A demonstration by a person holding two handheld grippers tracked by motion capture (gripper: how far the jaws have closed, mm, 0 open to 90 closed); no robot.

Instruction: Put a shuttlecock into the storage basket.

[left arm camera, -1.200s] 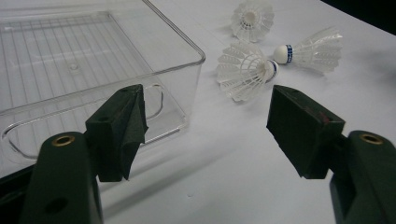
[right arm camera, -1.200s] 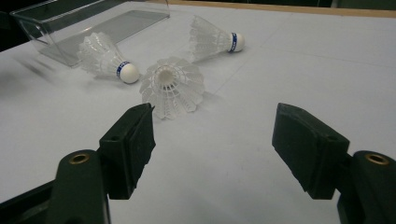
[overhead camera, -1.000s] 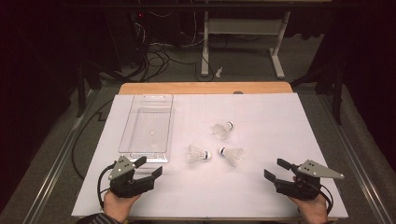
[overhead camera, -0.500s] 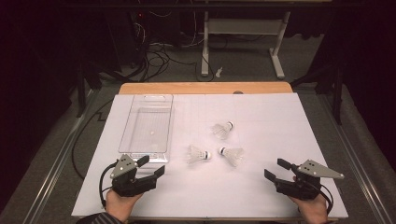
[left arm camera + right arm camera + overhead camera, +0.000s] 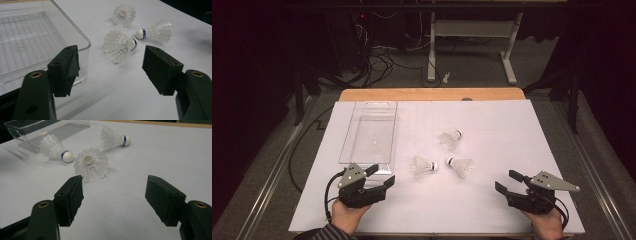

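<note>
White shuttlecocks [image 5: 424, 166] lie beside a clear tray [image 5: 357, 148] (both tools, left [image 5: 380, 176] and right [image 5: 507, 181], gape wide, holding nothing).

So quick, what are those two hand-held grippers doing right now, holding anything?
Left hand-held gripper: open, holding nothing.
Right hand-held gripper: open, holding nothing.

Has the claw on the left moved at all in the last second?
Barely. The left claw sits in the same spot just below the near end of the clear tray in the high view, open, with no clear shift against it.
</note>
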